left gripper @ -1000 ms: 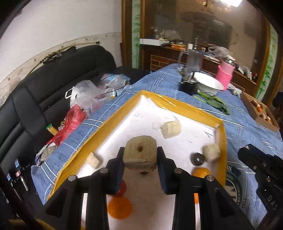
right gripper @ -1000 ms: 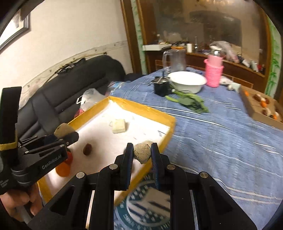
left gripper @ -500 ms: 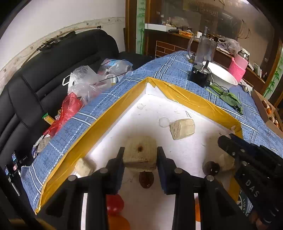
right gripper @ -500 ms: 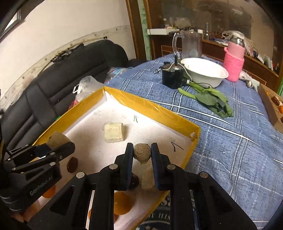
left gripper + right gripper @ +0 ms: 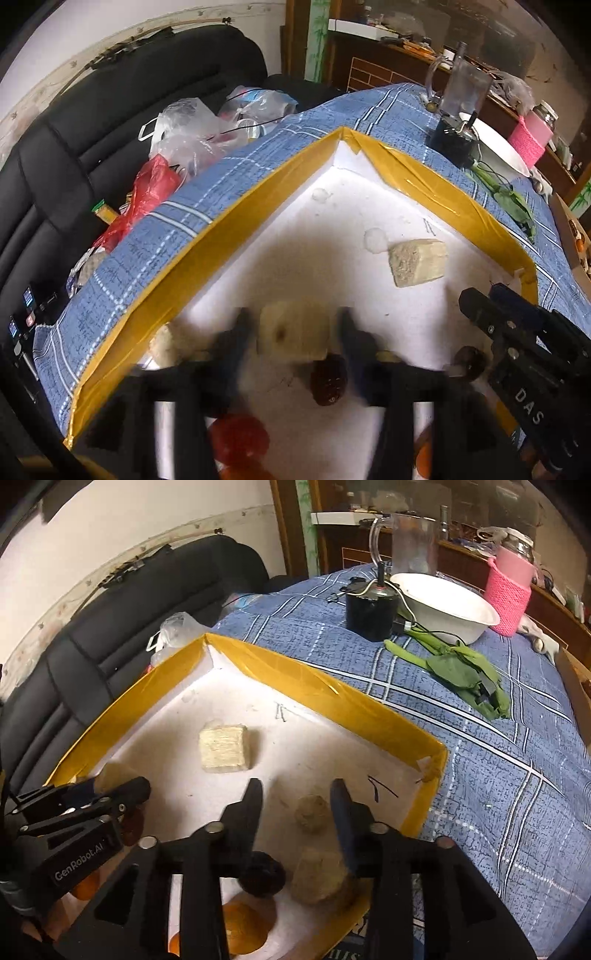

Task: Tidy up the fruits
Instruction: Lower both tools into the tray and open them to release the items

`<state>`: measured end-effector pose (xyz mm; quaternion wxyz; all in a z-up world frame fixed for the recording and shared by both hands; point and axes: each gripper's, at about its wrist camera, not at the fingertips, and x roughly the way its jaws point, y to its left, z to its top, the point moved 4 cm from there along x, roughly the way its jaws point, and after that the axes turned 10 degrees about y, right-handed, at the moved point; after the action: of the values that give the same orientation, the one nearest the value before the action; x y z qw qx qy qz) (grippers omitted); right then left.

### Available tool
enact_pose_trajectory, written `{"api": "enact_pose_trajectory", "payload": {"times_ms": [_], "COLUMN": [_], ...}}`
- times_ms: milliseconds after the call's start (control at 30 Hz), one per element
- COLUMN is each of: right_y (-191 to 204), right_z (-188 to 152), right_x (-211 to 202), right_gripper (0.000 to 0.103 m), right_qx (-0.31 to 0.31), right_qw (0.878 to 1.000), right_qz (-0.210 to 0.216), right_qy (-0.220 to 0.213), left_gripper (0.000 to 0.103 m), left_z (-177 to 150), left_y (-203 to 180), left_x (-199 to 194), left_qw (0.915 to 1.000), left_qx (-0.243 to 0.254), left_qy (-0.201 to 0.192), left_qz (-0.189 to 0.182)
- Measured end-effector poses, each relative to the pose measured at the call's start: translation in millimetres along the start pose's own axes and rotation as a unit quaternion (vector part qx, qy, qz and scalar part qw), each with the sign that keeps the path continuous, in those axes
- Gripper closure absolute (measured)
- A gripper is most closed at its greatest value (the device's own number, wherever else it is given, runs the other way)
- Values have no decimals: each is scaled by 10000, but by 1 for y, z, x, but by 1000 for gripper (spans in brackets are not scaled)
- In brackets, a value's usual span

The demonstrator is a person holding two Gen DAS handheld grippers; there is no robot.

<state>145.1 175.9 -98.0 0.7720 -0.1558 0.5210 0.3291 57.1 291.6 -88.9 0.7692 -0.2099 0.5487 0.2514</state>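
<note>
Looking along the left gripper point(image 5: 293, 332), the view blurs, yet its jaws are opening around a pale cube point(image 5: 291, 334) that sits between them, gaps showing on both sides. Only this view shows the plastic bags point(image 5: 192, 129) on the black sofa point(image 5: 74, 122) to the left. The right wrist view alone shows the right gripper point(image 5: 295, 805) sharply: its jaws are opening, a small brown lump point(image 5: 312, 812) lying loose between them on the tray floor. The yellow-rimmed tray point(image 5: 314, 679) holds a second pale cube point(image 5: 225, 747) farther back, a dark round fruit point(image 5: 262, 875), an orange fruit point(image 5: 243, 926) nearest, and a tan chunk point(image 5: 317, 877). A white bowl point(image 5: 443, 605) stands far right.
</note>
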Motion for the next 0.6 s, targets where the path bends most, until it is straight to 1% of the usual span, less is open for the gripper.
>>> {"api": "enact_pose_trajectory", "payload": {"times_ms": [33, 67, 133, 200, 233, 300, 367, 433, 500, 600], "right_y": [1, 0, -1, -3, -4, -6, -8, -8, -6, 3], "right_z": [0, -1, -3, -6, -8, -14, -21, -27, -38, -58], "right_x": [-2, -7, -15, -29, -37, -57, -80, -99, -123, -152], "right_gripper": [52, 45, 40, 26, 23, 12, 6, 5, 4, 4], "right_qx": [2, 18, 30, 65, 71, 89, 86, 40, -3, -250], "right_qw": [10000, 10000, 9998, 9995, 9992, 9982, 9966, 9948, 9926, 9899], "right_qz": [-12, -43, -54, -80, -72, -65, -72, -98, -31, 249], "right_qy": [-17, -82, -162, -299, -376, -587, -810, -1011, -1213, -1372], "left_gripper": [26, 26, 26, 22, 19, 17, 12, 10, 10, 9], "left_z": [-1, -2, -6, -10, -13, -20, -30, -40, -48, -64], "left_y": [2, 4, 7, 10, 12, 17, 22, 24, 25, 24], "left_x": [-3, -8, -17, -27, -32, -45, -61, -75, -87, -99], "left_qw": [10000, 9998, 9996, 9992, 9989, 9981, 9961, 9932, 9910, 9891], "left_qx": [-36, -93, -131, -149, -153, -189, -193, -173, -142, -62], "left_qy": [-31, -131, -228, -305, -373, -564, -858, -1143, -1325, -1472], "left_qz": [-53, -107, -144, -232, -225, -145, -33, 112, 99, 29]}}
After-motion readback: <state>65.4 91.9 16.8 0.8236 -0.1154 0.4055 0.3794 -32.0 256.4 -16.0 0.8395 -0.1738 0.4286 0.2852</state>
